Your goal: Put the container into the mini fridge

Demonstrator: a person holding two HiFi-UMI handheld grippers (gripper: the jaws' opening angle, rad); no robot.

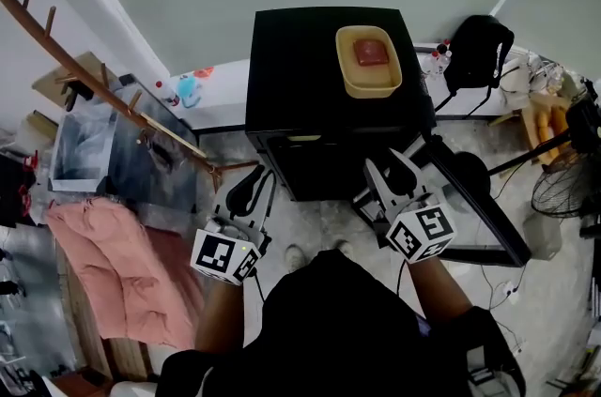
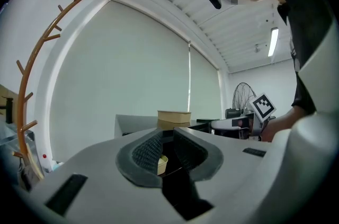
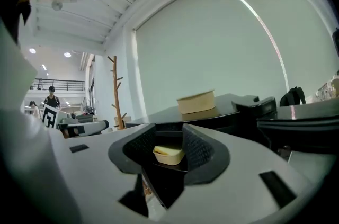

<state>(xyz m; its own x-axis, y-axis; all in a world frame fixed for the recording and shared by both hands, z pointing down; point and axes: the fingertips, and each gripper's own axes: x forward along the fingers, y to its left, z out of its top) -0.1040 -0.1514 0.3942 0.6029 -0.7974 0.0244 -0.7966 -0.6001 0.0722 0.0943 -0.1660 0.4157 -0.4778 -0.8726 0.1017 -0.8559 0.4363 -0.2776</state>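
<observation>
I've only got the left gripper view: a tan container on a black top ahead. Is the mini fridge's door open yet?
Observer: Yes. In the head view the door stands swung wide at the right side of the mini fridge.
Operator: Does the container have a lid on?
Observer: No lid. The container is open-topped, with something red lying inside.
Operator: Is the right gripper carrying anything?
Observer: No. The right gripper has its jaws apart in front of the fridge opening. A second pale container shows through the gap, apparently further off, with nothing pressing on it.
</observation>
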